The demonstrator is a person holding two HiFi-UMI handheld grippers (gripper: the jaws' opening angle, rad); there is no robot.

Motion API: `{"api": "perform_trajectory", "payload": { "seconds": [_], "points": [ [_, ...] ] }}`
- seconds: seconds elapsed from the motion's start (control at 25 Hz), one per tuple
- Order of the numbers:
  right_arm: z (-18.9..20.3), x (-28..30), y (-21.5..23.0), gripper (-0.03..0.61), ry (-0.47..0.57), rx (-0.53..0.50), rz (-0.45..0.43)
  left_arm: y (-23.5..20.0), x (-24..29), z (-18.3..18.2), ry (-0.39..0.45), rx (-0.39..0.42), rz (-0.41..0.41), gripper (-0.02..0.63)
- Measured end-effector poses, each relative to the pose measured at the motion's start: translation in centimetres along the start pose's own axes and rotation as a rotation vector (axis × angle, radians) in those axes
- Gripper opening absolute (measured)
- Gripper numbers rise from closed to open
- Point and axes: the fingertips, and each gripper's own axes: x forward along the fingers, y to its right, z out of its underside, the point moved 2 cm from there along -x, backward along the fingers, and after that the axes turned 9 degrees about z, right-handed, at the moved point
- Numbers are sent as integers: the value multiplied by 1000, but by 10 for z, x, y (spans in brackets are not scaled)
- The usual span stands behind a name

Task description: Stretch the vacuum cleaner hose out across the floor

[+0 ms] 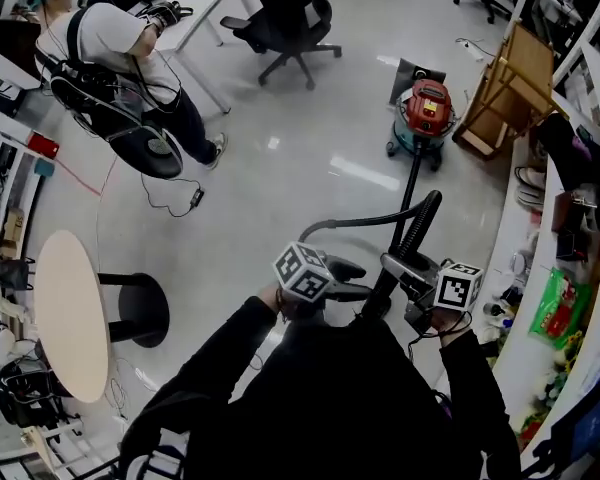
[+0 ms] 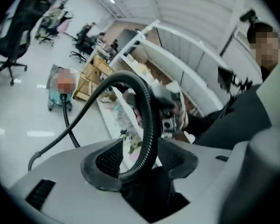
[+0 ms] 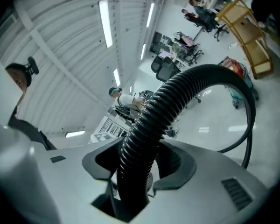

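The red and teal vacuum cleaner (image 1: pixel 427 108) stands on the floor at the upper right. Its black ribbed hose (image 1: pixel 416 221) rises from there toward me in a loop. My left gripper (image 1: pixel 364 293) points right and is shut on the hose (image 2: pixel 147 120), which curves up and over between its pads. My right gripper (image 1: pixel 392 267) points left and is shut on a thicker-looking stretch of hose (image 3: pixel 177 101) that fills the gap between its pads. The two grippers meet close together in front of my chest. The vacuum also shows far off in the left gripper view (image 2: pixel 60 85) and the right gripper view (image 3: pixel 234 76).
A person wearing a harness (image 1: pixel 110 38) stands at the upper left with a cable (image 1: pixel 170 203) trailing on the floor. An office chair (image 1: pixel 285 18), a wooden frame (image 1: pixel 515 88), a round table (image 1: pixel 70 313) and a cluttered curved counter (image 1: pixel 570 268) ring the floor.
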Motion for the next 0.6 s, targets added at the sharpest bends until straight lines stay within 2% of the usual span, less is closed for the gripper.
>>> {"api": "perform_trajectory", "payload": {
  "seconds": [0.12, 0.16, 0.24, 0.32, 0.44, 0.52, 0.6],
  "points": [
    [33, 0, -37, 215, 0, -162, -16, -6, -44, -18, 304, -154, 69, 241],
    [47, 2, -49, 215, -4, -227, -8, -6, -56, -22, 376, -198, 104, 241],
    [79, 9, -72, 215, -15, -358, 13, 1, -75, -25, 453, -265, 202, 241],
    [112, 18, -95, 215, -31, -471, 24, 15, -86, -24, 462, -293, 302, 242],
    [161, 32, -129, 215, -74, -607, 57, 43, -94, -8, 400, -277, 400, 252],
    [186, 35, -145, 215, -80, -658, 97, 60, -100, 9, 372, -274, 447, 253],
    [206, 31, -155, 215, -102, -697, 121, 77, -102, 21, 386, -312, 520, 253]
  ]
}}
